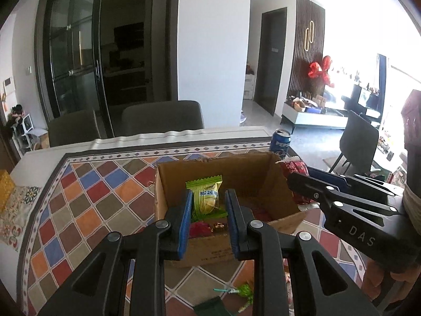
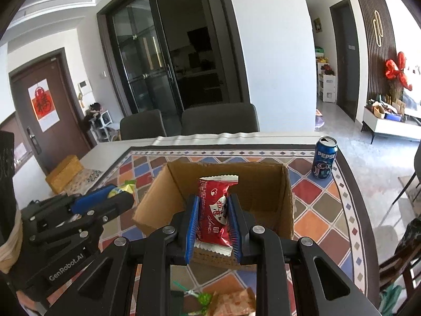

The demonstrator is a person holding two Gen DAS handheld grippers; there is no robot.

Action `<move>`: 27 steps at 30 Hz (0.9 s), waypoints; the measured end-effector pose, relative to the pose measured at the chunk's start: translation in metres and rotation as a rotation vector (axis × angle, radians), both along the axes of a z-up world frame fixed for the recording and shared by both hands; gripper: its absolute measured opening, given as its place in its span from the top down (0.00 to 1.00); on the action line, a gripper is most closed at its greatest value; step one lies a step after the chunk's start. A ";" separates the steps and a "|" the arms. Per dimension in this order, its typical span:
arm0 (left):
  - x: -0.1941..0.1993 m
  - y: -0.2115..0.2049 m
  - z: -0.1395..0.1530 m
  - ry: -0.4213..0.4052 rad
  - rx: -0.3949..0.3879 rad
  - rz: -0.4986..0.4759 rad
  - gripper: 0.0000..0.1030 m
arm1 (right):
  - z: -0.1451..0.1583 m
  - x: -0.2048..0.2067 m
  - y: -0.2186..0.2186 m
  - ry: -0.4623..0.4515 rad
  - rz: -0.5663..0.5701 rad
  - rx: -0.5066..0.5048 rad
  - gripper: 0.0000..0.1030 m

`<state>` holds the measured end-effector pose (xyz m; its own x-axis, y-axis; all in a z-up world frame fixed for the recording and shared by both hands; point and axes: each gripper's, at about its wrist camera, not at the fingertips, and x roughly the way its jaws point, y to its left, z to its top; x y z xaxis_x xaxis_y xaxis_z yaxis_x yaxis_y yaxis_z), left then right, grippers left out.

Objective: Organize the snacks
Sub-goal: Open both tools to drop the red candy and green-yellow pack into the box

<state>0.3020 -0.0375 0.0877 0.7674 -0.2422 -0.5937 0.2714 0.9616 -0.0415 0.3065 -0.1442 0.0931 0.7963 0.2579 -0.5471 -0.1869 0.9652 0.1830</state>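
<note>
Both tongs are held above the open box (image 2: 231, 173): a green snack (image 1: 206, 201) is pinched by the left tongs (image 1: 206, 221), a red snack (image 2: 214, 210) by the right tongs (image 2: 213, 226).

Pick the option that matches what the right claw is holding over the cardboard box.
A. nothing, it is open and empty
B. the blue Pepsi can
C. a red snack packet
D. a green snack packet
C: in the right wrist view the right claw is shut on a red snack packet above the cardboard box, while the Pepsi can stands apart on the table.
</note>
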 end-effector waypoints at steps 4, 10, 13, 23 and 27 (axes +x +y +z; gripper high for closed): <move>0.020 0.001 -0.005 0.035 -0.023 -0.006 0.75 | -0.006 0.016 0.000 0.023 -0.006 -0.005 0.77; 0.045 -0.001 -0.012 0.083 -0.031 -0.006 0.74 | -0.014 0.038 0.003 0.059 -0.015 -0.039 0.77; 0.051 -0.002 -0.015 0.091 0.001 -0.003 0.66 | -0.017 0.047 0.001 0.075 -0.036 -0.036 0.75; 0.019 -0.006 -0.014 0.054 0.027 -0.036 0.50 | -0.018 0.021 -0.009 0.079 -0.065 -0.034 0.66; -0.002 -0.013 -0.014 0.031 0.034 -0.062 0.47 | -0.015 0.000 -0.017 0.056 -0.083 -0.041 0.60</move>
<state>0.3004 -0.0510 0.0734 0.7328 -0.2683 -0.6254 0.3299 0.9438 -0.0183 0.3064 -0.1610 0.0779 0.7819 0.1691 -0.6001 -0.0971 0.9838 0.1507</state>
